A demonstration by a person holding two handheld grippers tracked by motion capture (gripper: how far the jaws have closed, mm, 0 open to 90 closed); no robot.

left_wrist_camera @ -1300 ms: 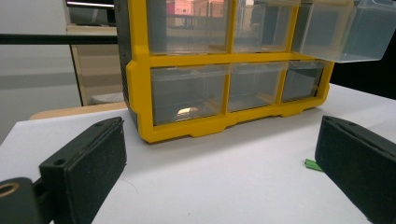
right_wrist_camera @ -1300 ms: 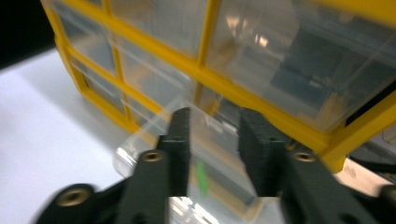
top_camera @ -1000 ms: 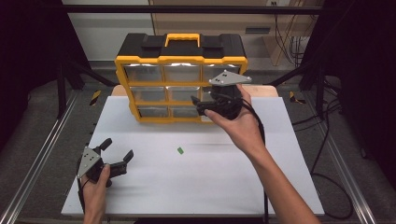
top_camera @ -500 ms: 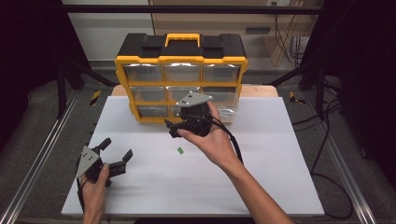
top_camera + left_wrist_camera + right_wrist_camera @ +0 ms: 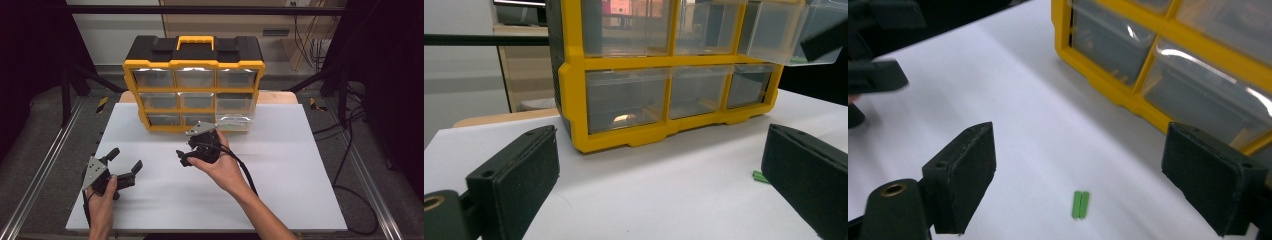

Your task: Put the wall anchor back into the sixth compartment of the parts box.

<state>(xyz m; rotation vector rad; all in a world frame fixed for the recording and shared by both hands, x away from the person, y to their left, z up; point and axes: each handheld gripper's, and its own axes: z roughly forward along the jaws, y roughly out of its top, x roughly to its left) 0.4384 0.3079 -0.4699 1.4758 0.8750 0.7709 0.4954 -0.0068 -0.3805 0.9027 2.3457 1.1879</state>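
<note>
The white desk carried a yellow drawer cabinet. A small green piece lay flat on the desk between the open jaws of the right claw, untouched. It seemed light, stiff and thin; gripping its long sides looked best. The left claw rested open.

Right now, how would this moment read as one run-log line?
right gripper: open, over green piece | left gripper: open, idle | organizer: one drawer out
</note>
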